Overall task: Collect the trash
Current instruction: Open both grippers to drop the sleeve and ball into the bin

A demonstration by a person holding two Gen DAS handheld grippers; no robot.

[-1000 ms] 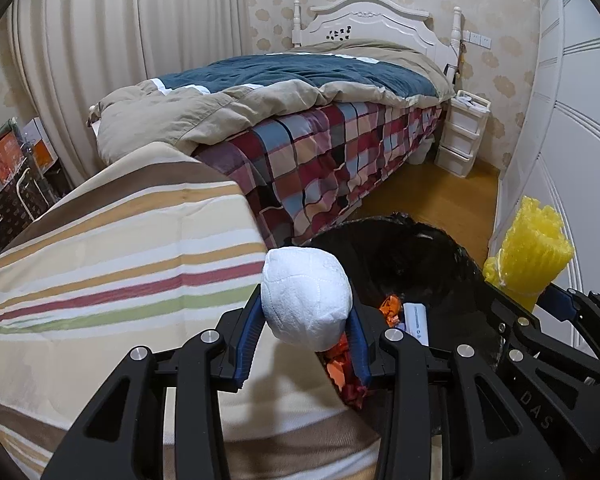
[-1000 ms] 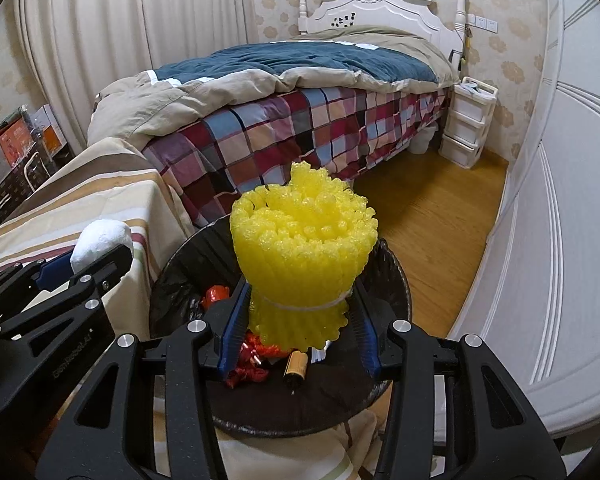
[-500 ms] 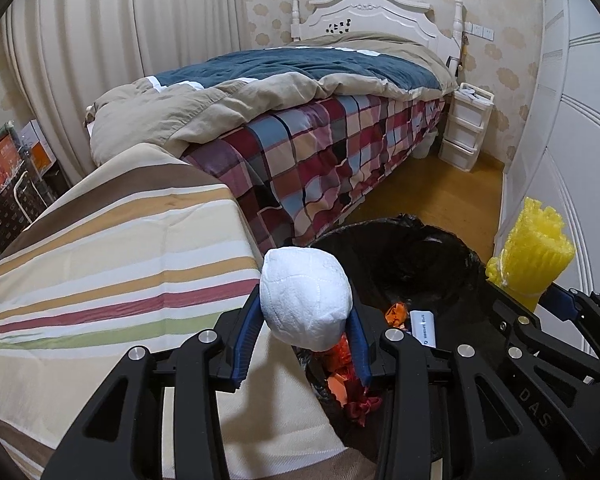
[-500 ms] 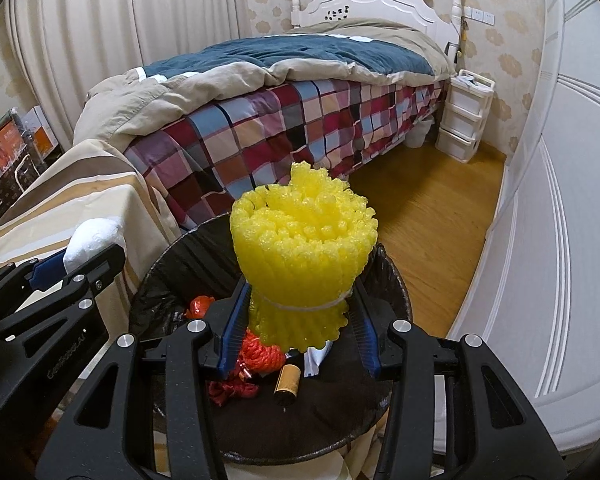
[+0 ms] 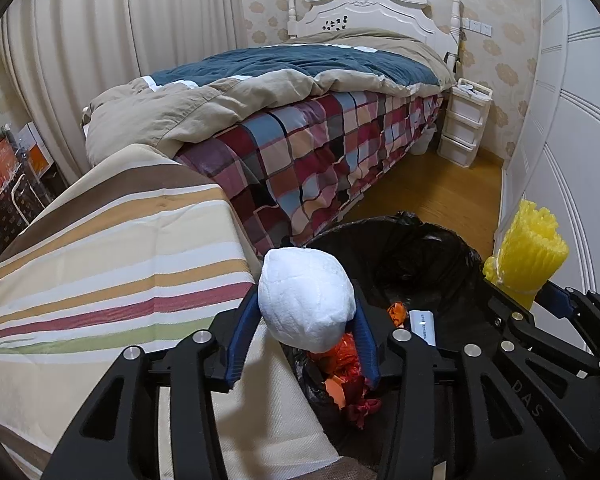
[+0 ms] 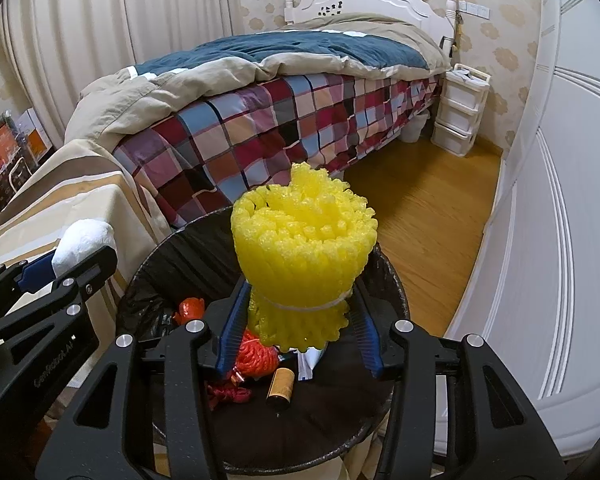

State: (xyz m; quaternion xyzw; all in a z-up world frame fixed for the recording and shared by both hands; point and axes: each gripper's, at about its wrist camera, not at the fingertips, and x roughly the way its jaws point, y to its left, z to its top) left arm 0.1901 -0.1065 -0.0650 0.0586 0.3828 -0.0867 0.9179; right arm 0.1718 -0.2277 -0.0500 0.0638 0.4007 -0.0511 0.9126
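Observation:
A white crumpled wad [image 5: 306,304] sits between the blue pads of my left gripper [image 5: 305,310], above the near rim of the black-lined trash bin [image 5: 420,226] and the edge of the striped cloth. The left jaws are opening, and the wad still touches both pads. My right gripper [image 6: 300,292] is shut on a tied bundle of yellow foam netting [image 6: 304,240], held upright over the bin [image 6: 168,256]. Inside the bin lie orange-red wrappers [image 6: 256,356], a brown bottle [image 6: 281,388] and a small white box [image 5: 422,326].
A table under a striped cloth [image 5: 100,272] stands left of the bin. Behind it is a bed with a plaid cover [image 5: 320,152]. White wardrobe doors [image 6: 560,200] run along the right, wooden floor [image 6: 428,200] lies between, and a white drawer unit [image 5: 464,120] stands at the back.
The left gripper's fingers have spread slightly around the white wad. Both views have shifted toward the bin, so more of its inside shows. The yellow bundle is still in the right gripper.

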